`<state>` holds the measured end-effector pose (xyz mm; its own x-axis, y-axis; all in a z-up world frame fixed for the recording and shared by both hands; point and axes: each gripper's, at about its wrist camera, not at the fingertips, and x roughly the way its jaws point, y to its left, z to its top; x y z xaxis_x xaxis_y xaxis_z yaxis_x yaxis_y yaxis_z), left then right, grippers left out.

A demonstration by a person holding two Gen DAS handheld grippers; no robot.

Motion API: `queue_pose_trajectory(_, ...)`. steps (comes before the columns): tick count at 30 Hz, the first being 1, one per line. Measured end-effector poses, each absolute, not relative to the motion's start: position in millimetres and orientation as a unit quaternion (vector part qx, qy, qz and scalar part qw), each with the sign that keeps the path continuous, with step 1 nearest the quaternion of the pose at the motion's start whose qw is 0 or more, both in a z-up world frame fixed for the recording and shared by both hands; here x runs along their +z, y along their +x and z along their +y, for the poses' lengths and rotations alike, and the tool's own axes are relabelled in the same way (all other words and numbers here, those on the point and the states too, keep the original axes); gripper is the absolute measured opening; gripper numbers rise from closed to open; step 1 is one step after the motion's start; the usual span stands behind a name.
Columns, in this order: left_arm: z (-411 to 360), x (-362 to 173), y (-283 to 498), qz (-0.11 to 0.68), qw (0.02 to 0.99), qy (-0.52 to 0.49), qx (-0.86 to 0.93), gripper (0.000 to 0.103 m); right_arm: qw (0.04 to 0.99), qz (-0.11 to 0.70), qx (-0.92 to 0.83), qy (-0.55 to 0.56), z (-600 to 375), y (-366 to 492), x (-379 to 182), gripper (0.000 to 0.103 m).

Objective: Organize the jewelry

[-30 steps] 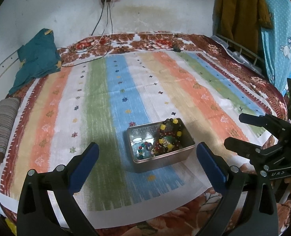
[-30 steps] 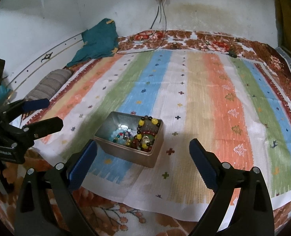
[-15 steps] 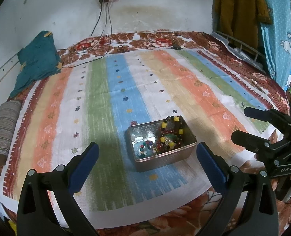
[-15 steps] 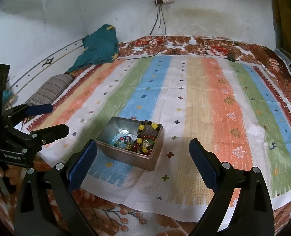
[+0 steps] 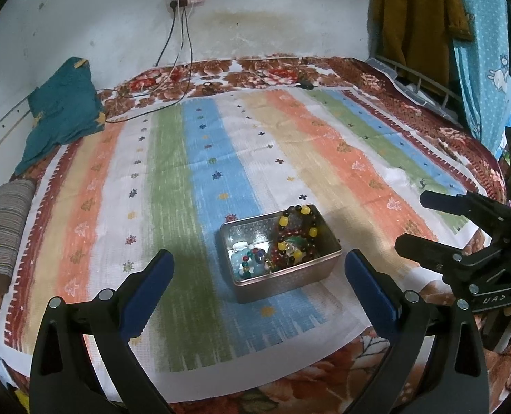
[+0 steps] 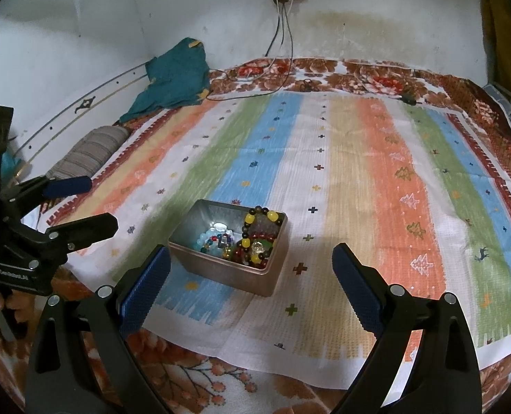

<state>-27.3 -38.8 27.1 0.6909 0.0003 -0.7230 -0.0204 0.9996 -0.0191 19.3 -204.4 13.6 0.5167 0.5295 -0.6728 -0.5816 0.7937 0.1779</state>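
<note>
left fingers [image 5: 158, 272]: spread wide, empty; left gripper [image 5: 258, 272] hovers above near edge of striped cloth [image 5: 172, 158]
right fingers [image 6: 350, 272]: spread wide, empty; right gripper [image 6: 250, 270] also low over near edge
tin position: metal tin [image 5: 290, 274] sits on cloth on bed [image 5: 272, 69], ahead of and between left fingers, nearer right-hand pad; in right view, nearer left-hand pad, just beyond its tip, apart
tin contents: beaded bracelets [image 5: 295, 238] piled at one end, small pale-blue and glass beads [image 6: 215, 238] at other
counts: 1 tin; bracelets tangled, count unclear; 2 grippers
clutter: 1 teal cloth [image 5: 62, 107], 1 striped roll [image 5: 1, 227] at bed's left edge
</note>
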Motion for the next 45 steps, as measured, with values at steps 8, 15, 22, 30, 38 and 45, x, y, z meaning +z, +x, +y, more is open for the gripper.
queue_pose_trajectory(8,-42,27,-27,0.394,0.919,-0.011,0.005,0.097,0.868,0.378,0.318,-0.037,-204,21,12,0.095)
queue_pose_trajectory(15,-43,26,-27,0.395,0.918,-0.008,0.001,0.097,0.869,0.376,0.319,-0.035,-205,21,13,0.095)
queue_pose_trajectory(22,-47,25,-28,0.395,0.919,-0.006,-0.001,0.097,0.869,0.377,0.319,-0.035,-205,21,13,0.095)
queue_pose_trajectory(30,-46,25,-27,0.396,0.918,-0.006,-0.001,0.097,0.869,0.377,0.319,-0.035,-205,21,13,0.095)
queue_pose_trajectory(38,-46,25,-27,0.397,0.918,-0.007,-0.001,0.097,0.868,0.378,0.319,-0.036,-205,21,13,0.095)
queue_pose_trajectory(45,-51,25,-28,0.398,0.918,-0.005,-0.007,0.097,0.868,0.378,0.32,-0.036,-204,21,13,0.095)
